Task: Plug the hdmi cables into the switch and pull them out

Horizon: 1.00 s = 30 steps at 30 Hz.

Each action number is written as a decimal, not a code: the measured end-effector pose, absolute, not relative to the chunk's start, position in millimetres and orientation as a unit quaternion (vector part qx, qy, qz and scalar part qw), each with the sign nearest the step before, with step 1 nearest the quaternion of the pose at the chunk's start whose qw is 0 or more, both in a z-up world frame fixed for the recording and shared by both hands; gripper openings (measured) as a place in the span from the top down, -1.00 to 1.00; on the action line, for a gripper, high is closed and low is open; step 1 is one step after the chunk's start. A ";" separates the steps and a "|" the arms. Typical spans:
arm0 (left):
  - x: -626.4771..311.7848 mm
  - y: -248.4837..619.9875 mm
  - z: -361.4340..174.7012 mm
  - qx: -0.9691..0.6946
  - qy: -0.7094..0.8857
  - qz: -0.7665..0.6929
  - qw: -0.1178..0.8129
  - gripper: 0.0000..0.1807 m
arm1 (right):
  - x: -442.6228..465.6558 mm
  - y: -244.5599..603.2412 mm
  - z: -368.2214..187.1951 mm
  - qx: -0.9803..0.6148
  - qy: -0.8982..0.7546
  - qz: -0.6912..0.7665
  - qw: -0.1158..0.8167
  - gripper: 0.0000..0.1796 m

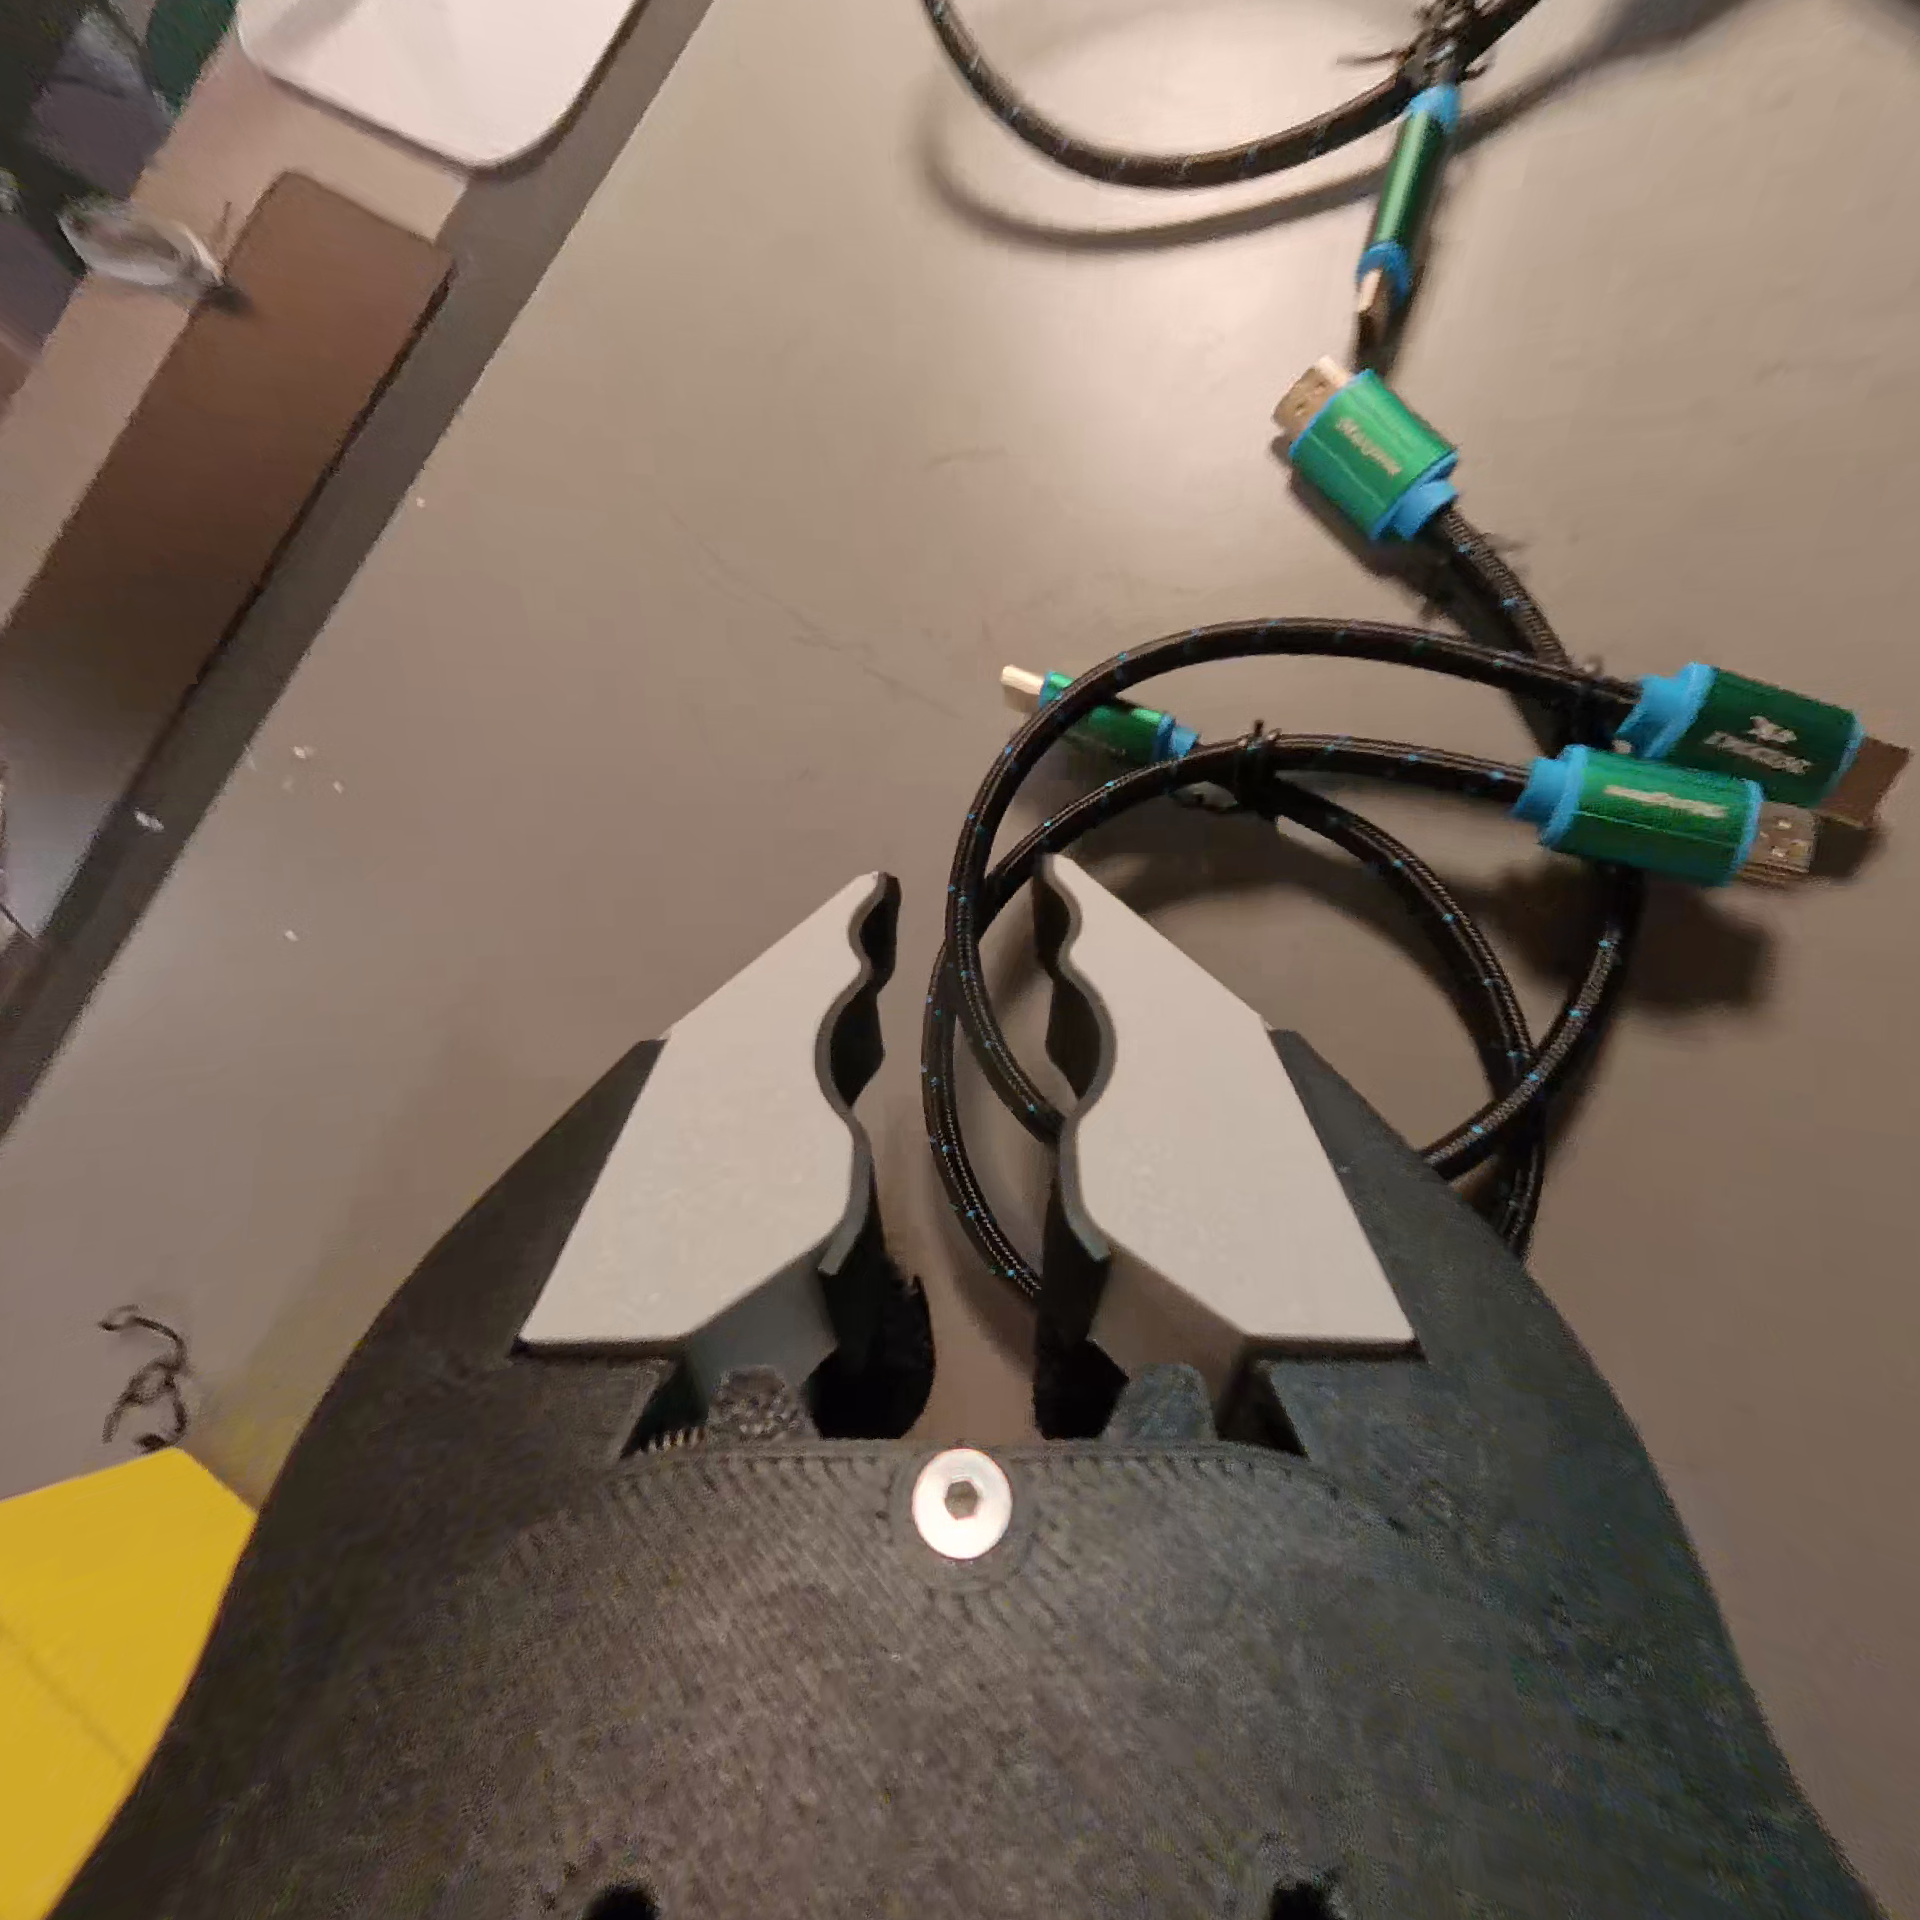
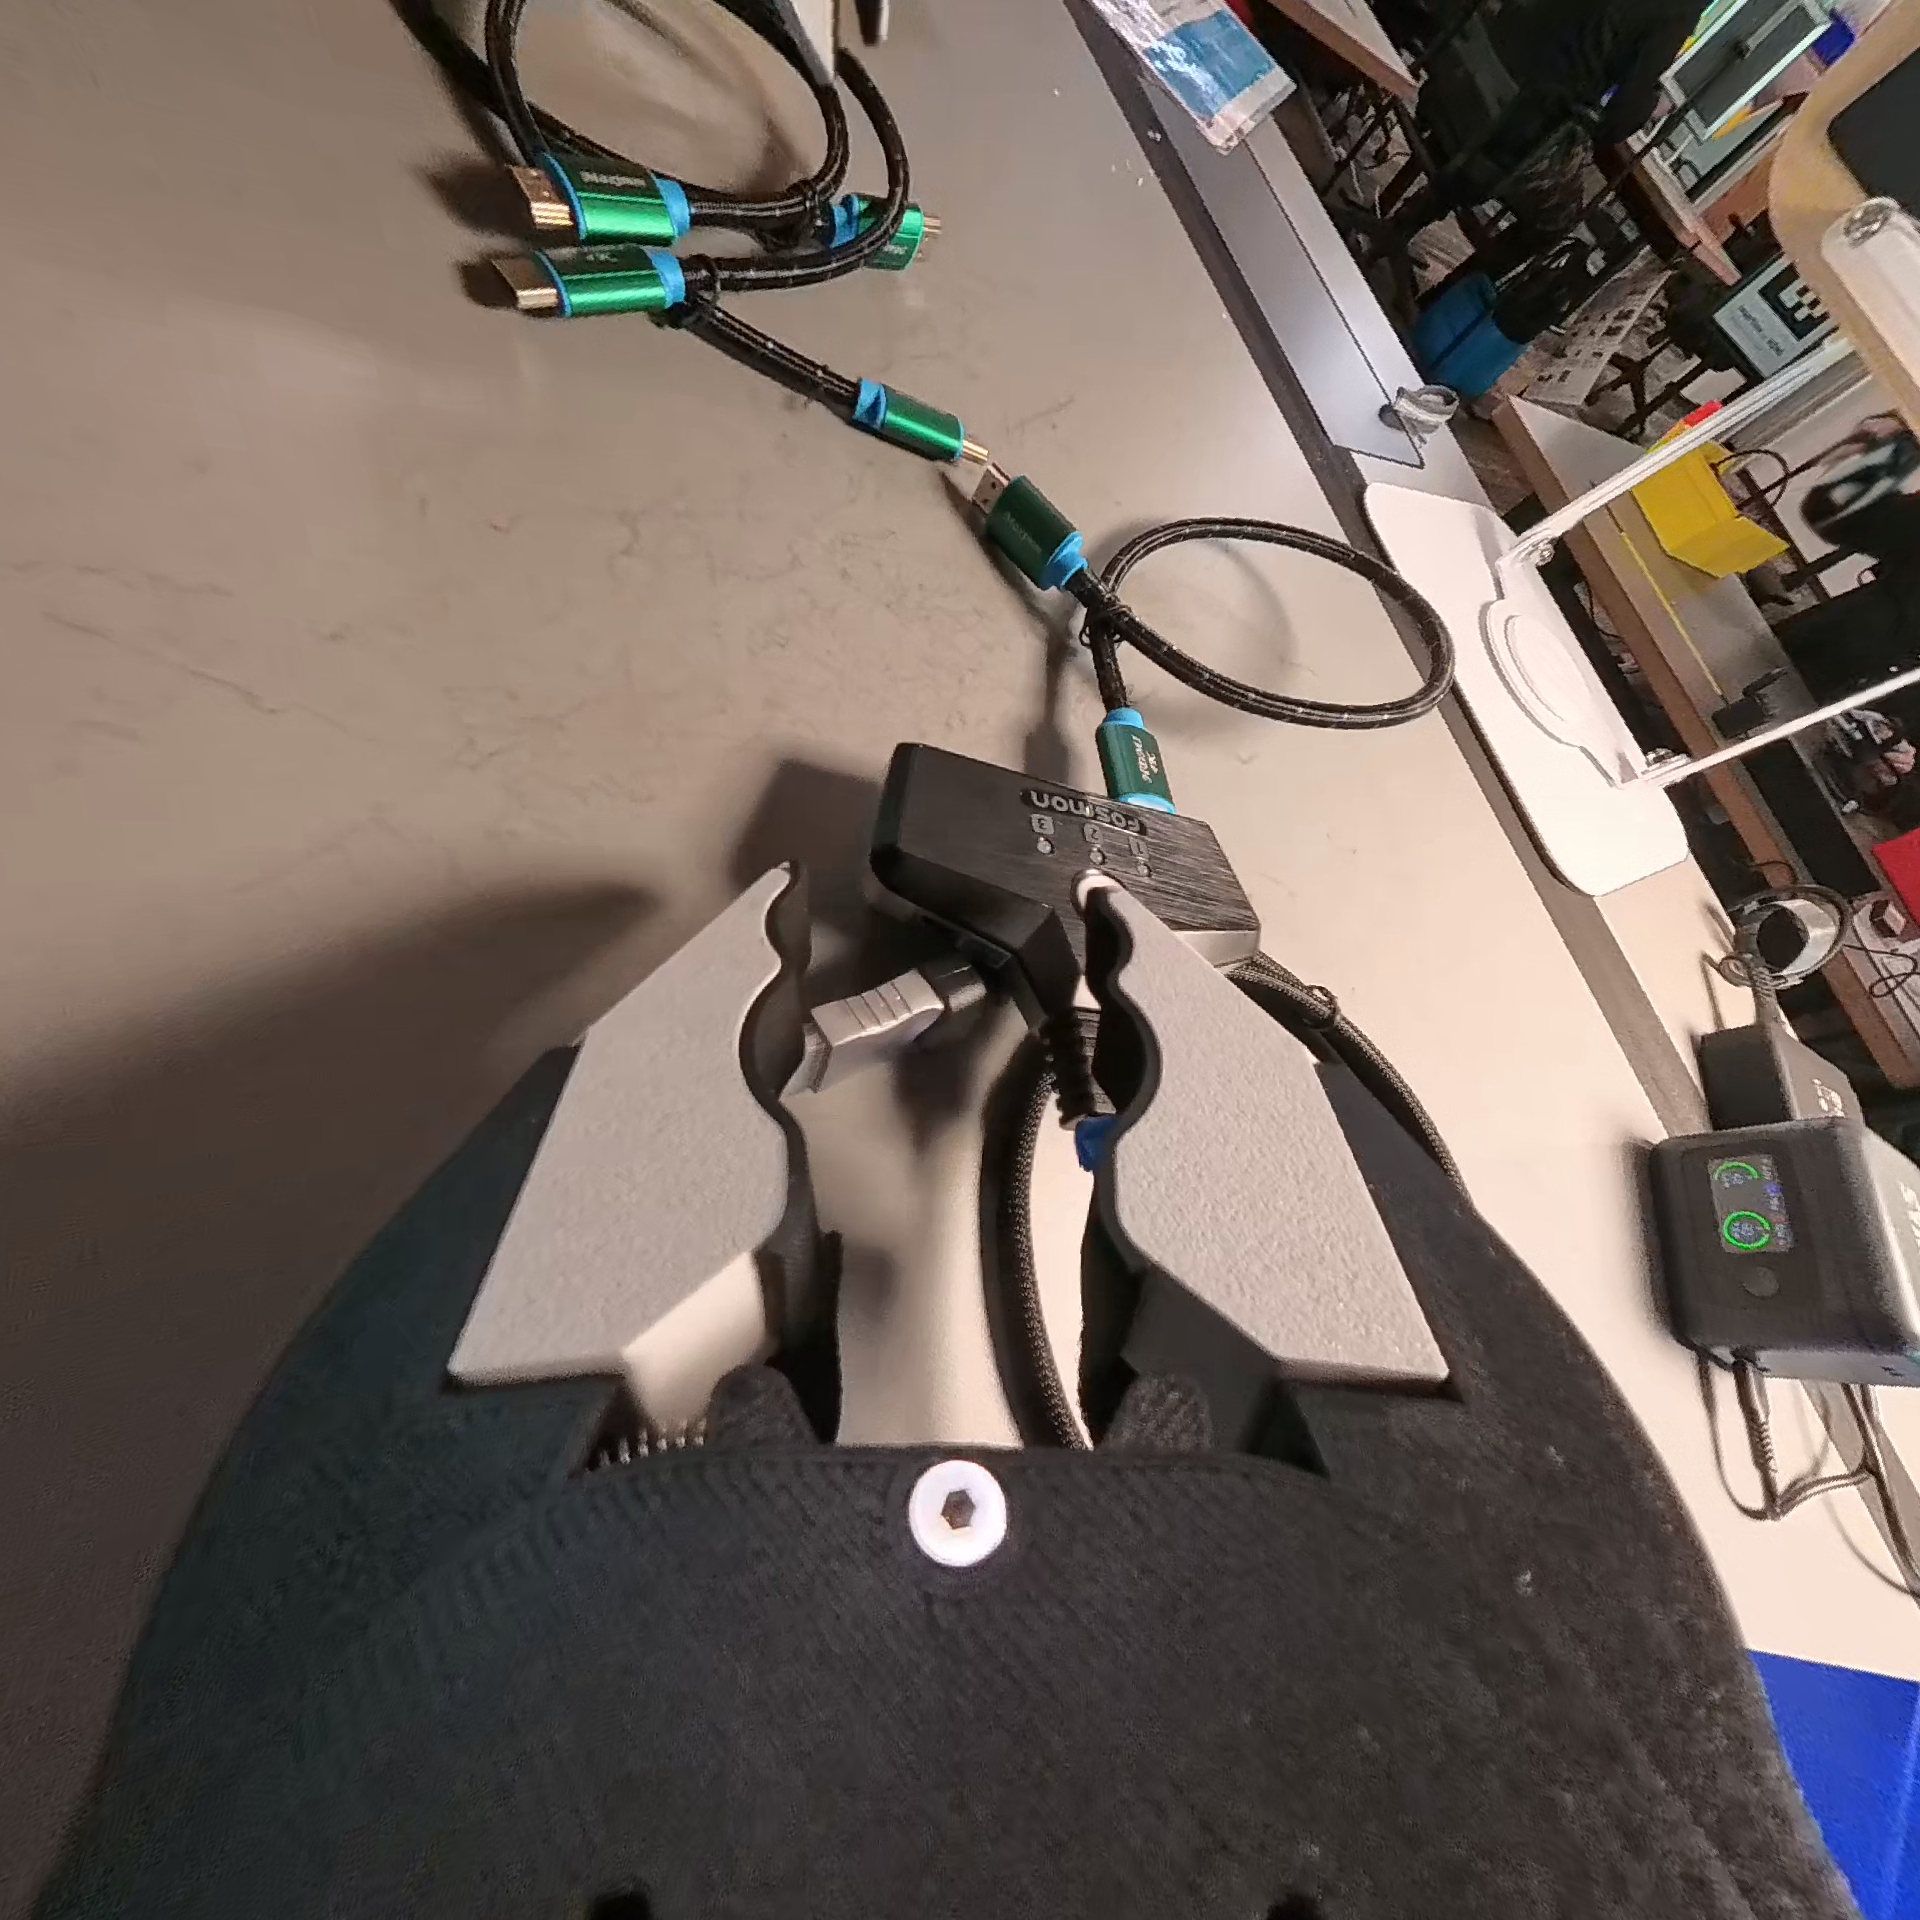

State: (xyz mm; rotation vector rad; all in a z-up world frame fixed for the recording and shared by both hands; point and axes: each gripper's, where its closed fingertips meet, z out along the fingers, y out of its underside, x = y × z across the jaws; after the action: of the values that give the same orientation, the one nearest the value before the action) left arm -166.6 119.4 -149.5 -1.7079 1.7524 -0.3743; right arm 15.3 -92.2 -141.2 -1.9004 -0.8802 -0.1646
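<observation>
1. Nearest the lens in the left wrist view, the left gripper [image 1: 966,904] hangs over the desk [image 1: 623,727] with its grey fingers [image 1: 748,1122] parted by a narrow gap – released, gripping nothing, though a loop of braided cable lies on the desk beneath that gap.
2. Grey-brown and bare over most of its surface, the desk carries all the task's things; a white pad [image 1: 447,73] lies near its far left edge.
3. Over at the other side, the right gripper [image 2: 945,904] stands just as released – jaws apart, tips just in front of the switch, clamped on nothing.
4. Between those tips sits the black switch [image 2: 1049,842], flat on the desk, with one green plugged connector [image 2: 1138,769] in its far side and a black plug [image 2: 1029,935] and a grey plug [image 2: 883,1023] at its near side.
5. Black braided hdmi cables [image 1: 1278,790] with blue flecks curl on the desk just right of the left gripper's tips.
6. Two green connectors [image 1: 1662,800] with blue collars lie side by side on that coil, unplugged.
7. Farther off, two more connectors [image 1: 1371,364] lie nose to nose, apart by a sliver.
8. A small power unit [image 2: 1787,1247] with a lit screen rests off the desk's right edge.
</observation>
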 end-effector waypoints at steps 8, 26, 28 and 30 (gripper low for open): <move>-163.9 112.0 -143.9 -0.674 0.643 -0.205 0.300 0.94 | 14.9 -92.7 -140.6 -0.783 -0.365 -0.071 0.498 0.39; -125.7 -23.3 -120.9 -0.567 0.718 -0.371 0.160 0.93 | -34.5 -112.4 -144.3 -0.748 -0.438 0.016 0.498 0.39; -121.3 -35.7 -127.3 -0.545 0.735 -0.375 0.149 0.93 | -45.4 -120.5 -149.1 -0.742 -0.461 0.036 0.486 0.38; -116.2 -43.0 -135.5 -0.533 0.747 -0.371 0.144 0.93 | -54.8 -129.0 -155.5 -0.736 -0.483 0.056 0.471 0.38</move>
State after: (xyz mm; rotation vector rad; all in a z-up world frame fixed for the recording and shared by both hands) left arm -116.2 -43.0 -135.5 -1.5364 2.1534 -1.0700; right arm -54.8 -129.0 -155.5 -1.8028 -1.1832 0.1366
